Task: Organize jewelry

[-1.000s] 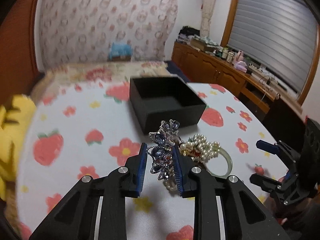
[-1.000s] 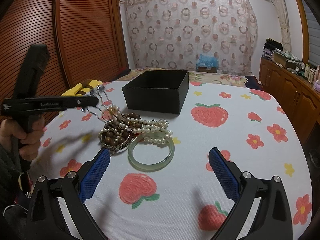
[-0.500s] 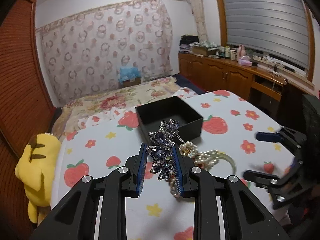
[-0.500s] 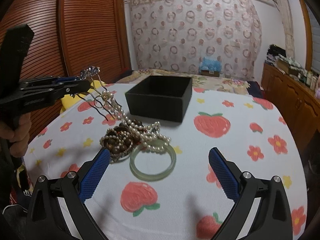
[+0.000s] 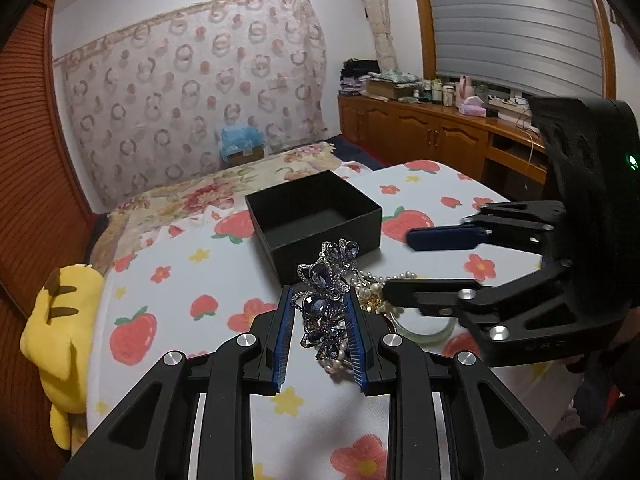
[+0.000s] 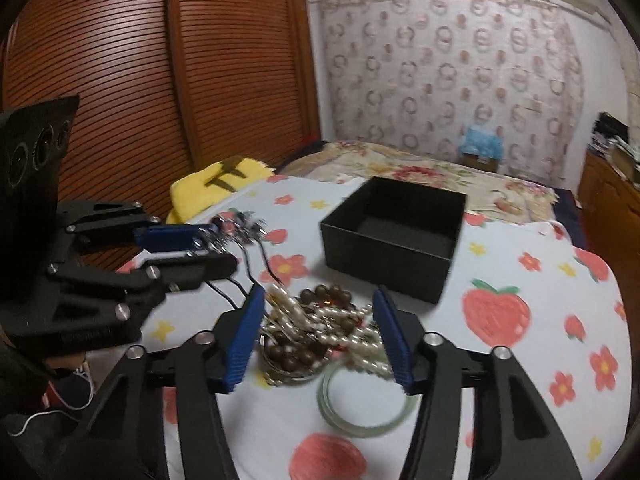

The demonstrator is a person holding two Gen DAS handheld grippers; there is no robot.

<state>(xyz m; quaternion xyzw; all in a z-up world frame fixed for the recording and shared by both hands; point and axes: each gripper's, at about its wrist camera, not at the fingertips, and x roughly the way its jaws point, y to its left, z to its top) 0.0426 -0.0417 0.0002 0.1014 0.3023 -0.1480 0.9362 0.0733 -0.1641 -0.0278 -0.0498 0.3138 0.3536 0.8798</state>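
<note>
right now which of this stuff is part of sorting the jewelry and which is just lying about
Part of the job:
- jewelled hair comb, clamped in the left hand-held gripper
- pearl strand
- brown bead bracelet
- green bangle
- black box, open

Lying about:
- yellow plush toy
- blue bag

Blue-gem hair comb clamped, lifted; pearls, brown beads, jade bangle piled before open black box.

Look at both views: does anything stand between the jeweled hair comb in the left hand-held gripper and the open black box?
Nothing visible does. The left hand-held gripper holds the jeweled hair comb above the tablecloth, and the black box sits open just beyond.
</note>
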